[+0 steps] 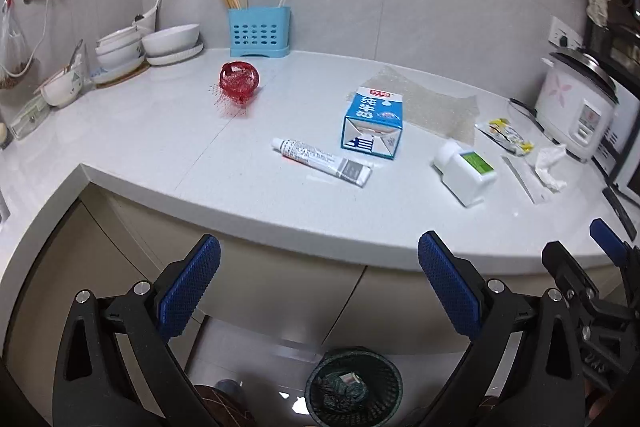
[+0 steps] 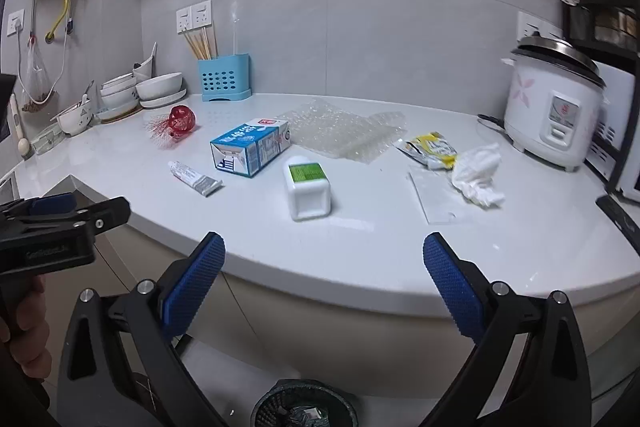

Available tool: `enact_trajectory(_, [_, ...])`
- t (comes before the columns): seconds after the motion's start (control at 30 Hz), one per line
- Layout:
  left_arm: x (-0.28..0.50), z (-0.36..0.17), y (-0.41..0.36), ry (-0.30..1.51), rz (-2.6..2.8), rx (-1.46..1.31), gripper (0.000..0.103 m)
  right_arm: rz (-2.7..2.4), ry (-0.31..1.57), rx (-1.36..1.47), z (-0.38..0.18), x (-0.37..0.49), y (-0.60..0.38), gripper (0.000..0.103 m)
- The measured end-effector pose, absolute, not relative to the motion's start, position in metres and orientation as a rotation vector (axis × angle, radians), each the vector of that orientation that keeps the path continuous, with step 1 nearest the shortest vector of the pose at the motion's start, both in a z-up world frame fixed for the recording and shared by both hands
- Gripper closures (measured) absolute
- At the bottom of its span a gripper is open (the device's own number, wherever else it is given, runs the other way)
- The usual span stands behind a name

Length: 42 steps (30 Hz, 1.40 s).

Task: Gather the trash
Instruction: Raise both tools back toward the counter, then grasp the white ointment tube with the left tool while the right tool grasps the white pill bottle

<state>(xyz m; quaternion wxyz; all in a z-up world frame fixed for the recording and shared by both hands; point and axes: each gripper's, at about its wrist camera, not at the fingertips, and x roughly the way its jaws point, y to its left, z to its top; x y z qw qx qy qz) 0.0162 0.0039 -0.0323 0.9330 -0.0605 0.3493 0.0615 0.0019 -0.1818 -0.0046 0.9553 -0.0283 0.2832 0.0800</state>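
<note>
We hold both hand-held grippers spread and empty; the bottle (image 2: 307,186) lies ahead of the right hand-held gripper (image 2: 323,281), nearer it, long axis pointing away.

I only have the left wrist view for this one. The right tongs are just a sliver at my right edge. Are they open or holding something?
Observer: The right tongs are open and hold nothing.
Operator: What lies straight ahead of them?
Observer: The white bottle with the green label, lying on its side on the counter.
Operator: Is any of the person in view?
Observer: Yes, a hand grips the handle of the left tongs at the left edge of the right wrist view.
</note>
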Motion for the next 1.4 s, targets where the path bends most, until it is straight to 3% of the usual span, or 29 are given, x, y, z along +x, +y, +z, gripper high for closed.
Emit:
enact_trajectory(0.53, [0.142,-0.048,0.021,0.864,0.24,-0.14,0.006,0.184,0.672,-0.095,-0.009,0.096,-0.161,0.008])
enact_trajectory(0.87, [0.175,-0.073,0.022,0.942,0.239,-0.166,0.007,0.185,0.726,-0.083,-0.027,0.127,-0.158,0.008])
enact_trajectory(1.0, [0.177,-0.075,0.022,0.965,0.241,-0.16,0.02,0.175,0.735,-0.094,-0.03,0.132,-0.152,0.012])
enact_trajectory(1.07, [0.177,-0.073,0.02,0.964,0.241,-0.147,0.032,0.166,0.748,-0.103,-0.03,0.134,-0.149,0.018])
enact_trajectory(1.23, [0.175,-0.069,0.02,0.983,0.216,-0.142,0.075,0.157,0.784,-0.11,-0.033,0.138,-0.143,0.026])
enact_trajectory(1.27, [0.174,-0.069,0.02,0.985,0.218,-0.137,0.078,0.159,0.79,-0.113,-0.034,0.139,-0.142,0.027])
enact_trajectory(1.33, [0.173,-0.07,0.019,0.984,0.217,-0.128,0.081,0.157,0.804,-0.121,-0.037,0.14,-0.139,0.038])
enact_trajectory(1.4, [0.171,-0.07,0.021,0.98,0.217,-0.13,0.081,0.158,0.835,-0.108,-0.041,0.142,-0.139,0.061])
